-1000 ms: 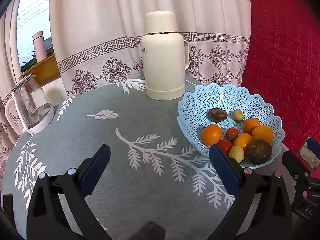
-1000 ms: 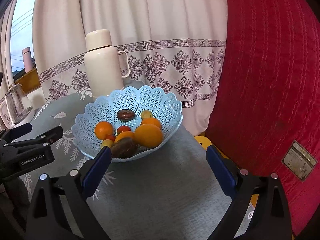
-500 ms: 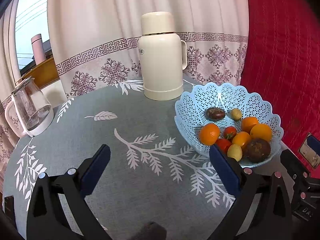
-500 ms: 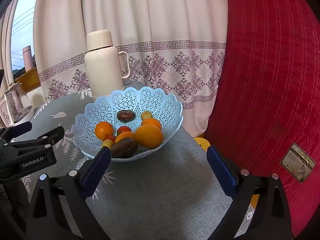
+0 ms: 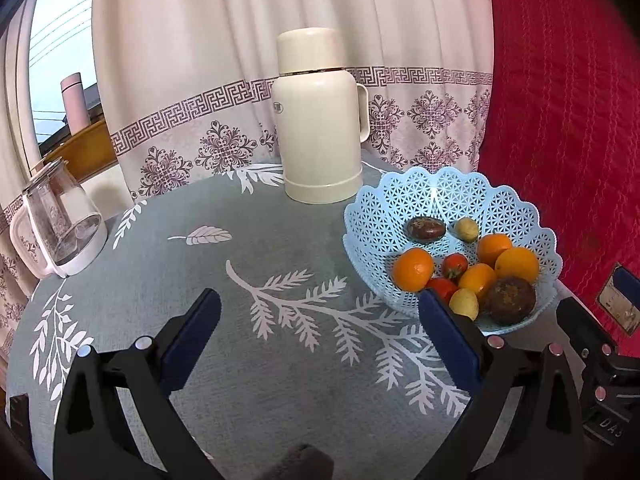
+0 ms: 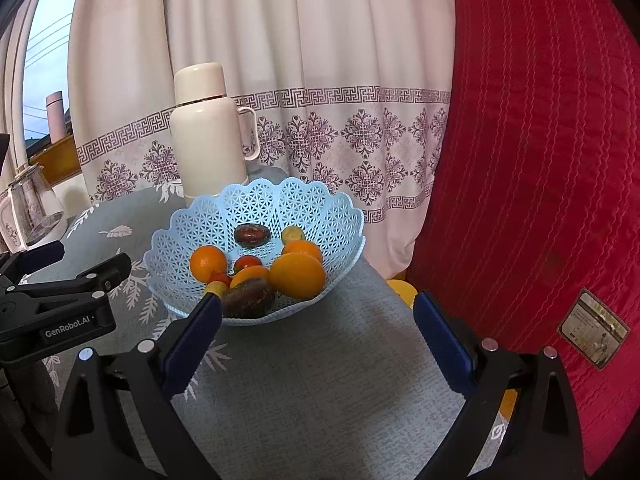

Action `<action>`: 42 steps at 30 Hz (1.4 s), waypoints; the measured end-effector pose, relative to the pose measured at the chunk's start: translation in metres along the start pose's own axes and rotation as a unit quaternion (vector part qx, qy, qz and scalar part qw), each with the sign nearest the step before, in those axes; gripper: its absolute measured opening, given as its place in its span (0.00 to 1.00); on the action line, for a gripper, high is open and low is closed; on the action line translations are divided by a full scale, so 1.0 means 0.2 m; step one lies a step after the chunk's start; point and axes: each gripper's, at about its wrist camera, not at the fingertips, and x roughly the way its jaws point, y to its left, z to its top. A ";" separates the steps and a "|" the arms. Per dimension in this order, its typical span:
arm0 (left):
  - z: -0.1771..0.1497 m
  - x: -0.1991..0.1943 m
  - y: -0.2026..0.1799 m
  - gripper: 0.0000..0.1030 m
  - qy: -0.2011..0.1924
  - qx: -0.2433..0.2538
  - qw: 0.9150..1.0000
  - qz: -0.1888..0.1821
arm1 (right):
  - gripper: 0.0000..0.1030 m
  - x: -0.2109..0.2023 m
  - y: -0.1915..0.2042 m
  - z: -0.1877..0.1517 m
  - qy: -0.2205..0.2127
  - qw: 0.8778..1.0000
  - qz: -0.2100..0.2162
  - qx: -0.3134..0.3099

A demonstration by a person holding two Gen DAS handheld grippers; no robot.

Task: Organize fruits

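Note:
A light blue lattice basket (image 5: 448,196) (image 6: 256,208) stands at the right side of the round table and holds several fruits: oranges (image 5: 413,270) (image 6: 297,275), small red tomatoes (image 5: 454,265) (image 6: 247,262), small yellow fruits (image 5: 464,303), and dark brown fruits (image 5: 512,300) (image 6: 248,298). My left gripper (image 5: 320,308) hovers open over the tablecloth, left of the basket, with nothing between its fingers. My right gripper (image 6: 316,312) is open in front of the basket, empty. The left gripper's black body (image 6: 60,308) shows at the left of the right wrist view.
A cream thermos flask (image 5: 320,128) (image 6: 208,132) stands behind the basket. A glass kettle (image 5: 56,220) sits at the table's left edge. The grey leaf-print tablecloth (image 5: 240,280) covers the table. A patterned curtain hangs behind, and a red quilted cushion (image 6: 540,160) rises to the right.
Both views have drifted back and up slightly, so the basket and the flask sit a little lower and further away. Both grippers stay open and empty.

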 end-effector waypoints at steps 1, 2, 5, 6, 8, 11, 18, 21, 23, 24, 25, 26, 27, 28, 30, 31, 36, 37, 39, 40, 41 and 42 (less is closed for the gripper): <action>0.00 0.00 0.00 0.98 0.000 0.000 1.000 0.000 | 0.93 0.00 0.00 0.00 0.000 1.000 0.000 0.000; 0.00 0.00 0.00 0.98 -0.001 0.000 1.000 0.000 | 0.93 0.00 0.00 0.00 0.000 1.000 0.000 0.000; 0.00 0.00 0.00 0.98 -0.001 0.000 1.000 0.000 | 0.93 0.00 0.00 0.00 -0.001 1.000 -0.001 -0.001; 0.00 0.00 0.00 0.98 -0.001 0.000 1.000 0.000 | 0.93 0.00 0.00 0.00 -0.001 1.000 -0.001 -0.001; 0.00 -0.01 0.00 0.98 -0.001 0.000 1.000 0.000 | 0.93 0.00 0.00 0.00 -0.001 1.000 -0.001 -0.002; 0.00 -0.01 0.00 0.98 -0.001 0.001 1.000 -0.001 | 0.93 0.00 0.00 0.00 -0.001 1.000 -0.001 -0.002; 0.01 -0.01 -0.01 0.98 -0.001 0.002 1.000 -0.001 | 0.93 0.00 0.00 0.00 -0.001 1.000 -0.001 -0.002; 0.01 -0.01 -0.01 0.98 -0.002 0.002 1.000 -0.002 | 0.93 0.00 0.00 0.00 -0.002 1.000 -0.001 -0.002; 0.01 -0.02 -0.02 0.98 -0.003 0.004 1.000 -0.002 | 0.93 0.00 0.00 0.00 -0.004 1.000 -0.003 -0.003; 0.01 -0.02 -0.02 0.98 -0.004 0.004 1.000 -0.003 | 0.93 0.00 0.00 0.00 -0.006 1.000 -0.004 -0.004; 0.01 -0.02 -0.02 0.98 -0.004 0.004 1.000 -0.003 | 0.93 0.00 0.01 0.00 -0.007 1.000 -0.004 -0.005; 0.01 -0.02 -0.02 0.98 -0.004 0.005 1.000 -0.004 | 0.93 -0.01 0.01 0.00 -0.010 1.000 -0.006 -0.007; 0.01 -0.02 -0.02 0.98 -0.006 0.005 1.000 -0.003 | 0.93 -0.01 0.01 0.00 -0.012 1.000 -0.007 -0.009; 0.01 -0.02 -0.02 0.98 -0.007 0.005 1.000 -0.002 | 0.93 -0.01 0.02 0.00 -0.014 1.000 -0.008 -0.011; 0.01 -0.02 -0.02 0.98 -0.007 0.002 1.000 0.000 | 0.93 -0.02 0.03 0.00 -0.019 1.000 -0.011 -0.016; 0.01 -0.02 -0.01 0.98 -0.007 0.000 1.000 0.000 | 0.93 -0.03 0.03 0.00 -0.020 1.000 -0.011 -0.018; 0.01 -0.02 0.00 0.98 -0.006 -0.007 1.000 0.000 | 0.93 -0.03 0.03 0.00 -0.021 1.000 -0.013 -0.018; 0.01 -0.02 0.00 0.98 -0.006 -0.006 1.000 0.000 | 0.93 -0.04 0.03 0.00 -0.022 1.000 -0.013 -0.018; 0.01 -0.02 0.00 0.98 -0.007 -0.005 1.000 -0.002 | 0.93 -0.04 0.03 0.00 -0.022 1.000 -0.013 -0.019; 0.01 -0.02 0.00 0.98 -0.008 -0.004 1.000 -0.002 | 0.93 -0.04 0.03 0.00 -0.022 0.999 -0.013 -0.019; 0.01 -0.02 0.00 0.98 -0.008 -0.004 1.000 -0.003 | 0.93 -0.04 0.03 0.00 -0.022 0.999 -0.014 -0.019; 0.01 -0.02 0.00 0.98 -0.009 -0.004 1.000 -0.003 | 0.93 -0.04 0.03 0.00 -0.022 0.999 -0.014 -0.020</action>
